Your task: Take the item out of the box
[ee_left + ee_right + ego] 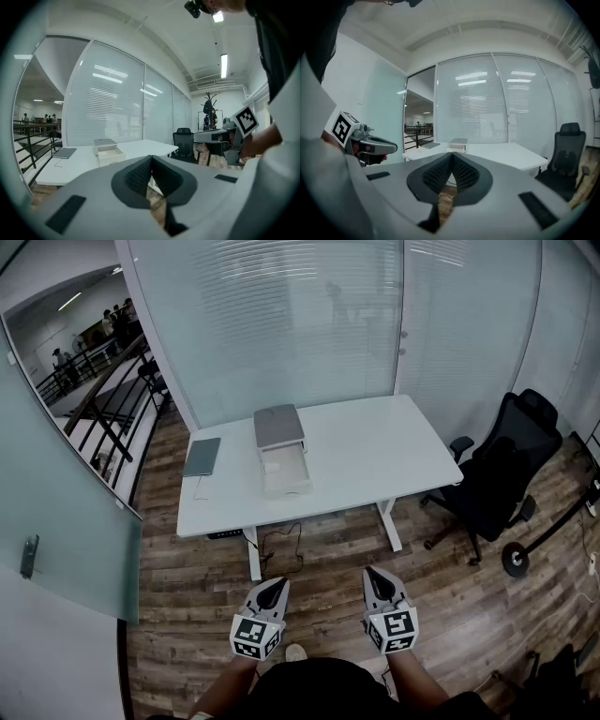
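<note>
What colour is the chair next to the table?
The chair is black. The head view shows it best.

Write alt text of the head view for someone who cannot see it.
Seen from above, a person holds the left gripper and right gripper, both shut and empty, above a wooden floor, short of a white table. On it sits an open white box with a flat grey item to its left; a black office chair stands right.

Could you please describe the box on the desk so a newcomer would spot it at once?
Find the white desk in front of the glass wall. Left of its middle stands the open white box, a grey panel at its far end. Unlike the thin grey slab beside it, it has raised walls.
</note>
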